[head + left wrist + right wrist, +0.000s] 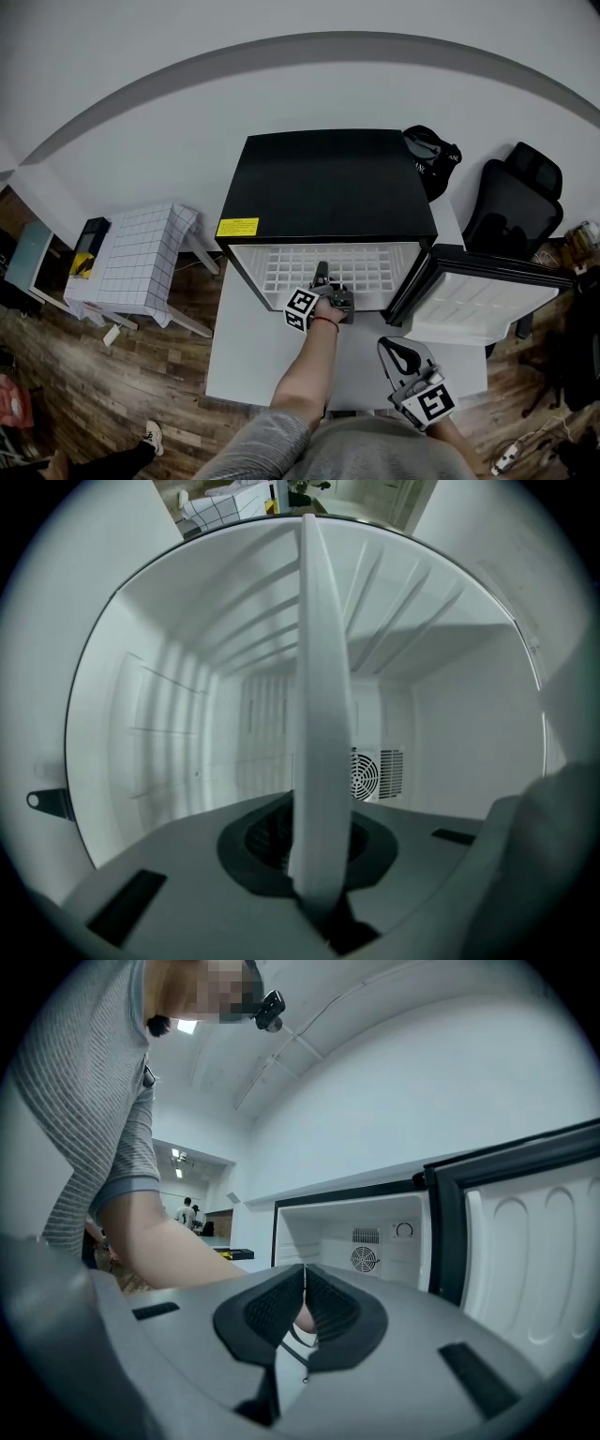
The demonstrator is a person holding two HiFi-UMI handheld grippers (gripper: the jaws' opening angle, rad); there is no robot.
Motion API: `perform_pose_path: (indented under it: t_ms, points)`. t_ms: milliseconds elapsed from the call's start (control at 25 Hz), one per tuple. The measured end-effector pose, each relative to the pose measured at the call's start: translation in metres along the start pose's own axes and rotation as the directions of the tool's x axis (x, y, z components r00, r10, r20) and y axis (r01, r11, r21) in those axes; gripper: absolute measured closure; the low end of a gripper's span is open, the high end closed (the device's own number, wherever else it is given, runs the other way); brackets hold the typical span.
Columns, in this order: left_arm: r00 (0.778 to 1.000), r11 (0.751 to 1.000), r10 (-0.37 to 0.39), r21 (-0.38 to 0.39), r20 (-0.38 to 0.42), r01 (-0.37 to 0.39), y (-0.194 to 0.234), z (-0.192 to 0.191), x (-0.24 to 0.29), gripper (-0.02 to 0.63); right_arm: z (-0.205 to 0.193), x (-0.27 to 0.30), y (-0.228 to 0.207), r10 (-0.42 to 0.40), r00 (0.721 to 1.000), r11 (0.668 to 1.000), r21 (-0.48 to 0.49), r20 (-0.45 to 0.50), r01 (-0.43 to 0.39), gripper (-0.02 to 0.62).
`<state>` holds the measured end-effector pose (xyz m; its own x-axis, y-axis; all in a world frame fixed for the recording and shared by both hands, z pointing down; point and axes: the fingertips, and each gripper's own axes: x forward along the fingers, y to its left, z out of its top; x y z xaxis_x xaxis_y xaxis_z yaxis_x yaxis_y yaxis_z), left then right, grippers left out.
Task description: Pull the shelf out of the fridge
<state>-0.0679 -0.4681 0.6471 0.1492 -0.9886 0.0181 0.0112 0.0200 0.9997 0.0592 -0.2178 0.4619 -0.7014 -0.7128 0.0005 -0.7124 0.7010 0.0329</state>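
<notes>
1. At the fridge (323, 187) mouth, my left gripper (322, 275) was pinching the front edge of the shelf (328, 262), which lay flat inside the open compartment.
2. From those jaws the shelf ran straight back toward the rear wall (edge-on in the left gripper view, a white band between the pads), so I judged the pull had to come straight toward me.
3. My right gripper (396, 347) had its jaws pressed together on nothing and hung near my body below the door (487, 305), well apart from the shelf.
</notes>
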Motion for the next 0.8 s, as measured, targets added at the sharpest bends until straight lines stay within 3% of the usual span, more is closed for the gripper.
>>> perform_pose_path:
  t_ms: [800]
  points:
    - [1.000,1.000,-0.001,-0.004,0.001,0.001,0.002,-0.005,-0.033,0.568,0.008,-0.009,0.013,0.005,0.999,1.000,0.009,0.053,-0.005,0.581]
